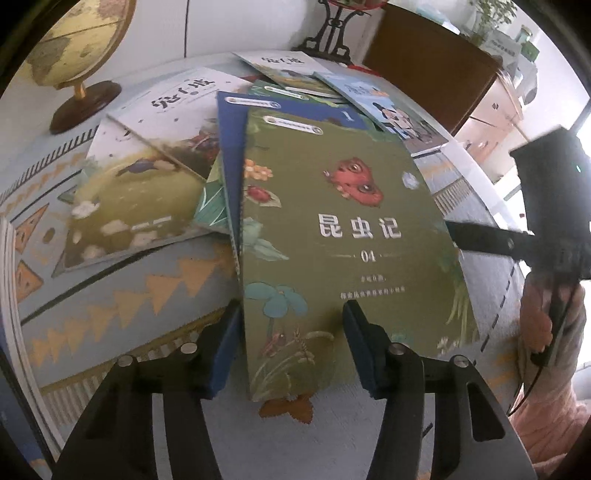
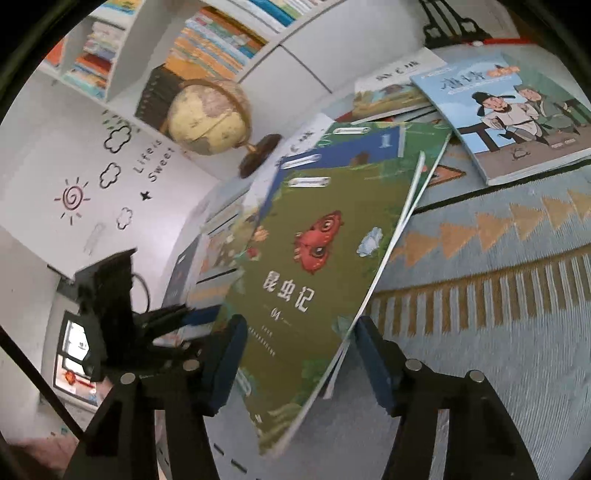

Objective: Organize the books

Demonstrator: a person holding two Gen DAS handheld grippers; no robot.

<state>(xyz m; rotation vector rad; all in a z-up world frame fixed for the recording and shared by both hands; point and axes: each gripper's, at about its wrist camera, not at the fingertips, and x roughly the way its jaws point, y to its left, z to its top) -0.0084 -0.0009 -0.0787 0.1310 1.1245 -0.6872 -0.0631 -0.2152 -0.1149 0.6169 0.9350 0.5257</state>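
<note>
Two tongs [image 1: 290, 345] (flanking) — green book [image 1: 343, 229]

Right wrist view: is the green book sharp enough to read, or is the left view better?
Left wrist view: green book title crisp, small print soft, window glare at right edge. Right wrist view: title on book readable but tilted and softer, edges bent by fisheye.

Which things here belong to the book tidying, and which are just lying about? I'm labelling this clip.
Part of the job:
green insect book, lying between both grippers' fingers
blue book under it
light-blue cartoon book
white-covered books
left gripper
right gripper

Just lying about:
globe
patterned tablecloth
black iron stand
wall stickers
</note>
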